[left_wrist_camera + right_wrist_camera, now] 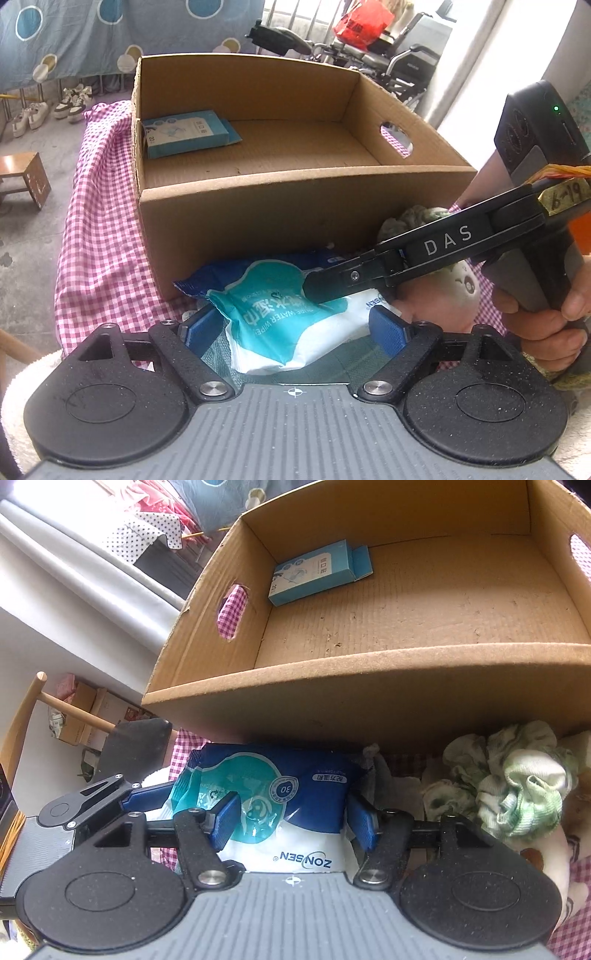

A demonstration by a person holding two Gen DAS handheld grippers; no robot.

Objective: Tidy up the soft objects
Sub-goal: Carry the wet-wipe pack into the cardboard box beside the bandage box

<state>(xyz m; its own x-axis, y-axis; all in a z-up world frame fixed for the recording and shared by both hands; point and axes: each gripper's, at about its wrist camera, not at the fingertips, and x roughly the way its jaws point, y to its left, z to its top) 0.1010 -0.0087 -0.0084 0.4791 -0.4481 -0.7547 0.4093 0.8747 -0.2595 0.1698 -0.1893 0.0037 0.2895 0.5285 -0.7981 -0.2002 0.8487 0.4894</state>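
A blue, teal and white wipes pack (273, 325) lies on the checked cloth just in front of the cardboard box (295, 184). My left gripper (294, 328) has both blue pads against the pack's sides. My right gripper (295, 821) straddles the same wipes pack (295, 794) with its pads slightly off it; in the left wrist view its black finger (332, 288) reaches over the pack. A crumpled green-and-white cloth (517, 786) and a white plush toy (461, 284) lie to the right. Inside the cardboard box (369, 664) rests a small blue carton (317, 572).
The pink checked tablecloth (99, 240) covers the table and hangs over its left edge. A white towel (22, 387) lies under my left gripper. On the floor at left stand a wooden stool (26, 177) and shoes (55, 107); a wheelchair (399, 59) is behind the box.
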